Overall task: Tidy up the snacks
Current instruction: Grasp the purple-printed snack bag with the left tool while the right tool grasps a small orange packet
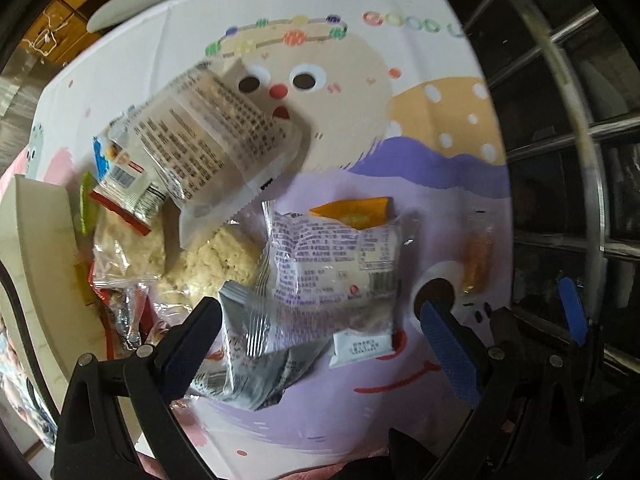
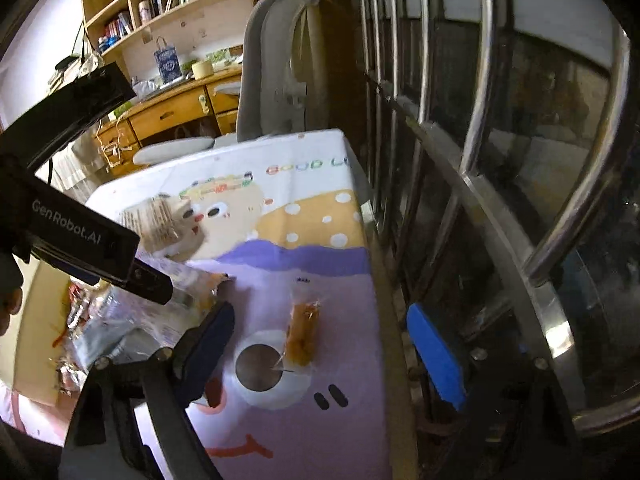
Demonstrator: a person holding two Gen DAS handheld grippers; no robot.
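Left gripper [image 1: 316, 340] wide apart and empty, poised over the near edge of the snack pile [image 1: 208, 216] heaped at the left of the cartoon-printed table cover [image 1: 440, 152]. Right gripper [image 2: 320, 352] likewise wide and empty, straddling a lone orange snack packet [image 2: 304, 332] lying apart at the right. Sorting appears at the picking stage; next, lower onto one packet and close

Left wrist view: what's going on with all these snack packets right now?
A person with two handheld grippers is sorting snacks on a cartoon-print tablecloth. The left gripper hangs open over a pile of packets, nearest a clear white one. The right gripper is open above a lone orange snack. Neither holds anything.
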